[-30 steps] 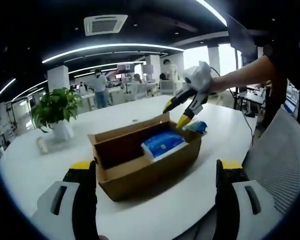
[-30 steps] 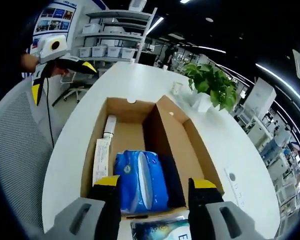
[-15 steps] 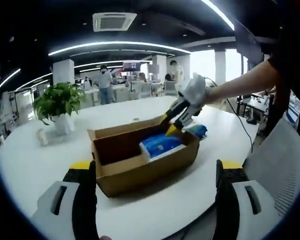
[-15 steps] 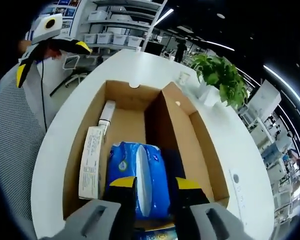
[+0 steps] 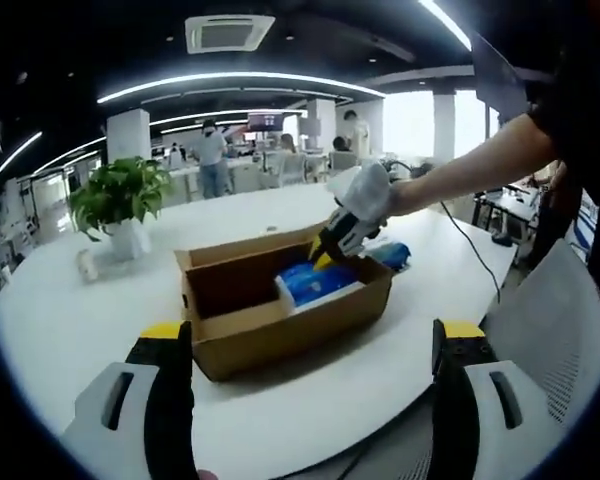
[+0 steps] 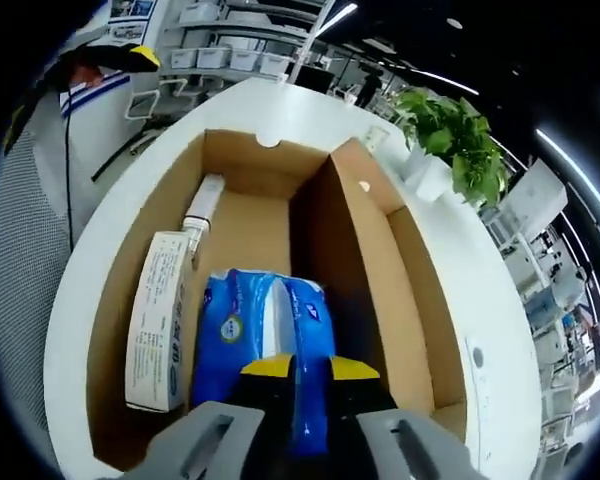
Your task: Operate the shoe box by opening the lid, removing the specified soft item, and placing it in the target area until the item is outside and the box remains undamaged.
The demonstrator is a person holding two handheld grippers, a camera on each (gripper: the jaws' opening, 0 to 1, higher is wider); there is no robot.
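An open brown shoe box (image 5: 280, 320) lies on the white round table (image 5: 70, 320). Inside it sits a soft blue tissue pack (image 5: 315, 283). My right gripper (image 5: 327, 250), on a person's outstretched arm, reaches down into the box onto that pack. In the right gripper view its jaws (image 6: 310, 375) stand narrow, pinching the near end of the blue pack (image 6: 250, 325), which rests on the box floor. Beside the pack lie a white carton (image 6: 155, 320) and a white tube (image 6: 202, 205). My left gripper (image 5: 310, 400) hangs wide open in front of the box (image 6: 230, 165), holding nothing.
A potted plant (image 5: 120, 200) and a small white cup (image 5: 85, 267) stand on the far side of the table. A blue packet (image 5: 395, 255) lies just behind the box. A grey mesh chair (image 5: 555, 330) is at the table's edge. People and desks fill the background.
My right gripper has moved down into the box and its jaws have narrowed from open to pinching the blue pack. The left gripper has barely moved.
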